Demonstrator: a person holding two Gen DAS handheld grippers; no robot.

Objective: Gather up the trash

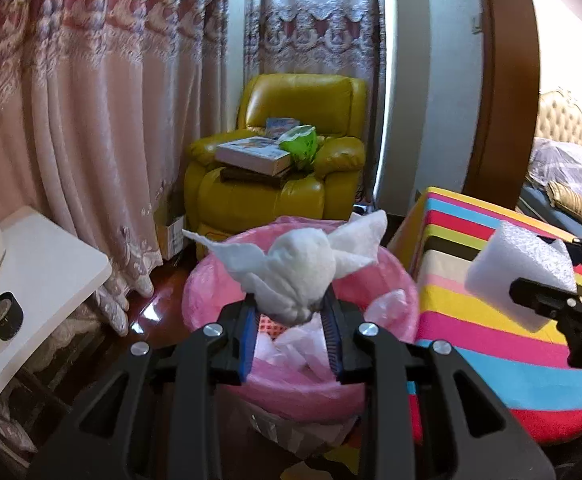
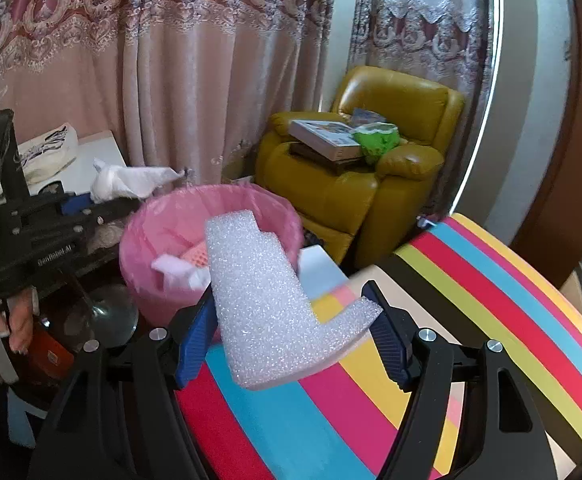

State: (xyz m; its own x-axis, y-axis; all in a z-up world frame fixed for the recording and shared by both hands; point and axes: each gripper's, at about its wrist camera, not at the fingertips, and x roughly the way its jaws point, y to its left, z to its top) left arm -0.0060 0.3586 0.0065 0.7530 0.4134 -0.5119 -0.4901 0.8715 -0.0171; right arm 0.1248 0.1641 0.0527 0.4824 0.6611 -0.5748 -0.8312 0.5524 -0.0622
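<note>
L claw (image 1: 293,334) was clenched on a crumpled white tissue wad (image 1: 303,268), held right above the pink-lined trash bin (image 1: 211,280), w/ more white scraps already in the bin. R claw (image 2: 297,344) was grasping an L-shaped white foam piece (image 2: 267,300) btwn its blue pads (image 2: 195,340), over the striped cloth (image 2: 491,300) just beside the bin. Behind: yellow armchair (image 1: 291,184) w/ books, pink curtains (image 1: 91,120); a white counter (image 1: 43,264) sat left of the bin.
</note>
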